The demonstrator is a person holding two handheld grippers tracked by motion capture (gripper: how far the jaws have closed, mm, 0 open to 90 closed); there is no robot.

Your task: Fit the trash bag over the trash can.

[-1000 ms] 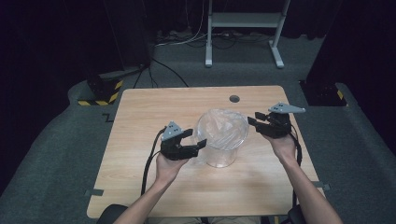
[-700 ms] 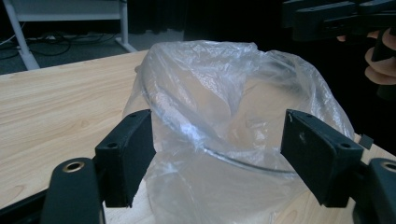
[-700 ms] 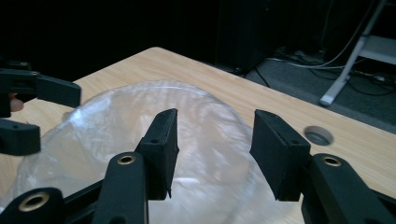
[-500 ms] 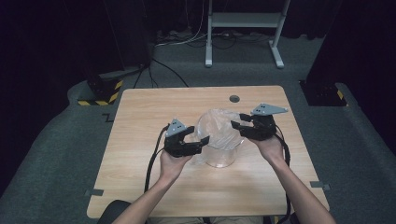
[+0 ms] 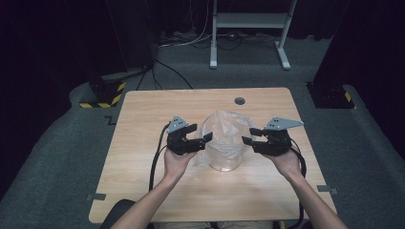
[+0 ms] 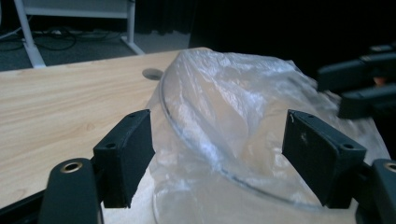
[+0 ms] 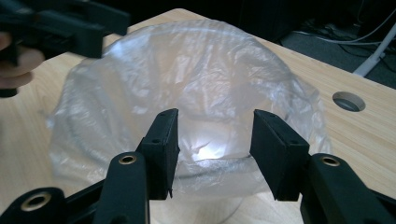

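Jaws: left gripper [image 5: 206,140] and right gripper [image 5: 248,137] both parted, gripping nothing; right's just widened
Around: bare table [image 5: 143,119]; cable hole [image 5: 239,101]
Bowl [image 5: 225,162]: clear, lined with crinkled plastic bag [image 5: 227,131]

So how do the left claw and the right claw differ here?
The left claw stands wide open across the bag and the bowl rim; the right claw is open more narrowly at the opposite rim. The left claw lies lower in the high view, the right higher. Neither pinches plastic.
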